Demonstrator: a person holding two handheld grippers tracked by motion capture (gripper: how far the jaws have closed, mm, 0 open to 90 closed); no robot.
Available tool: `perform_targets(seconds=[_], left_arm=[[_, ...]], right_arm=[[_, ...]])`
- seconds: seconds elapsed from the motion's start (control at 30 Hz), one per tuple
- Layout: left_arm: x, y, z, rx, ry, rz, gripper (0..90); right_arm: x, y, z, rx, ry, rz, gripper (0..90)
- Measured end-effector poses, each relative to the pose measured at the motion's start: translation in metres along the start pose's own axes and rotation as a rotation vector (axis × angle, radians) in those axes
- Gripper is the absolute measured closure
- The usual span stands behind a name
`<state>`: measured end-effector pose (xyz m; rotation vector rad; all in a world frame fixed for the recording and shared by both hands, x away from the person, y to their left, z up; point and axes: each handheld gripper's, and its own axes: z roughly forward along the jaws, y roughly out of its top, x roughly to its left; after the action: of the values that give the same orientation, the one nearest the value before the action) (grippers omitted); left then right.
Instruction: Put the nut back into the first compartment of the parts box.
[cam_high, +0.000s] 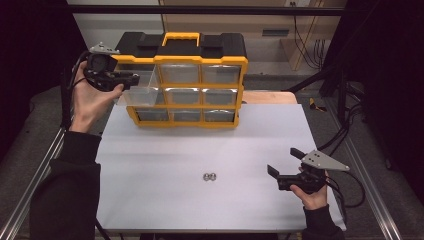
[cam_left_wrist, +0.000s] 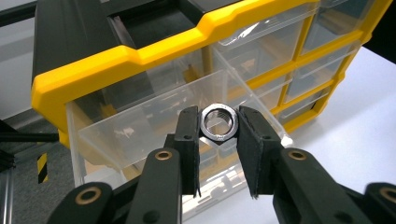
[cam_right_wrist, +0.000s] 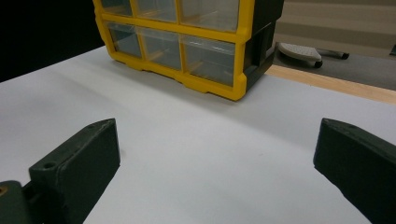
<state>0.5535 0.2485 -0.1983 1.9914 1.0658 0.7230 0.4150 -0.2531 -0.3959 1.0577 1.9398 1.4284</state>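
- Right now your left hand-held gripper (cam_left_wrist: 218, 128) pinches a steel nut (cam_left_wrist: 218, 122) between its pads, held over the pulled-out clear drawer (cam_left_wrist: 154, 126) of the yellow organizer (cam_high: 182, 82).
- Release too near the drawer's front lip and the nut could bounce out onto the worktop (cam_high: 200, 150).
- Bump the drawer wall and you may knock it askew or off its slot.
- Your right hand-held gripper (cam_high: 286, 167) sits spread and empty low over the worktop; two more nuts (cam_high: 209, 176) lie to its left, so a careless sweep could scatter them.
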Motion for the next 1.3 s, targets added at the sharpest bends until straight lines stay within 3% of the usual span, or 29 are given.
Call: perform_targets(seconds=[0.2, 1.0, 1.3], left_arm=[[0.002, -0.002, 0.006, 0.027, 0.005, -0.011, 69.3], [0.001, -0.002, 0.028, 0.044, -0.007, -0.038, 69.2], [0.002, -0.004, 0.028, 0.011, -0.001, -0.037, 64.6]], right_arm=[[0.000, 0.000, 0.000, 0.000, 0.000, -0.002, 1.0], [0.000, 0.000, -0.001, -0.002, 0.001, 0.002, 1.0], [0.000, 0.000, -0.001, -0.002, 0.004, -0.002, 1.0]])
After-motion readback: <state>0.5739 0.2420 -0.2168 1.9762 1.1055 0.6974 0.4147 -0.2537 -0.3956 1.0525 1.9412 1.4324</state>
